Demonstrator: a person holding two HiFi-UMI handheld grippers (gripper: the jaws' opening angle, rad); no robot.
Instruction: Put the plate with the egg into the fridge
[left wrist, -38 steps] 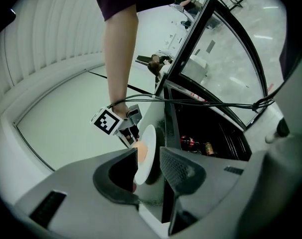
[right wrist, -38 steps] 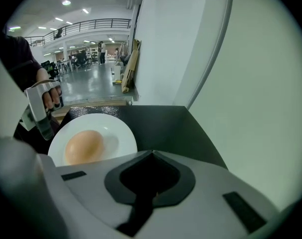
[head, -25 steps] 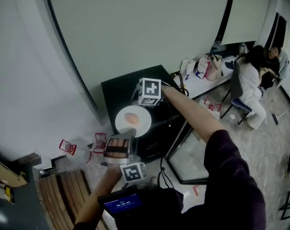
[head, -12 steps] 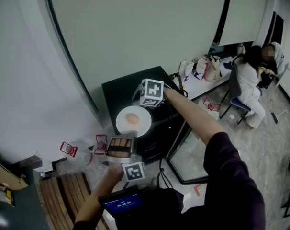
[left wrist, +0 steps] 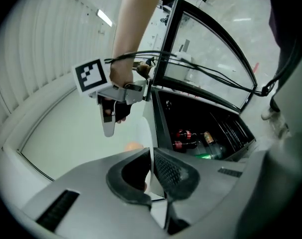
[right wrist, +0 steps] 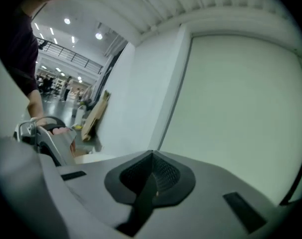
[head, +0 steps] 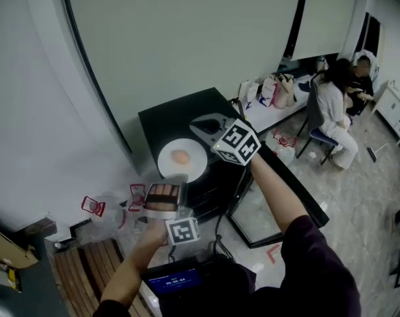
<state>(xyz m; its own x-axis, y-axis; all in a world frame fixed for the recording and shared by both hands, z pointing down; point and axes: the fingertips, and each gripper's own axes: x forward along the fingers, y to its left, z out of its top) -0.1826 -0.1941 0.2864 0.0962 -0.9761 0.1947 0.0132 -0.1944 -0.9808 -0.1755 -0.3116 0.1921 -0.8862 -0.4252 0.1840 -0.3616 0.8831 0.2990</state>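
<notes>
A white plate (head: 187, 166) with a brown egg (head: 180, 157) on it lies over the front edge of the black fridge top (head: 162, 123). My left gripper (head: 166, 182) is shut on the plate's near rim; in the left gripper view the thin plate rim (left wrist: 150, 133) stands between the pads (left wrist: 168, 171), with the egg (left wrist: 133, 146) beyond. My right gripper (head: 205, 127) hovers just right of the plate, shut and empty, and its own view faces a pale wall (right wrist: 240, 108). The fridge door (head: 272, 226) hangs open, with bottles (left wrist: 188, 136) inside.
Red-and-white objects (head: 93, 204) lie on the floor at the left beside wooden slats (head: 88, 263). A table with bags (head: 272, 91) and seated people (head: 332, 107) are at the far right. Cables (left wrist: 206, 71) run across the open glass door (left wrist: 211, 39).
My right gripper has swung from behind the plate to its right side and turned. The left gripper kept its hold on the plate, nearly in place.
</notes>
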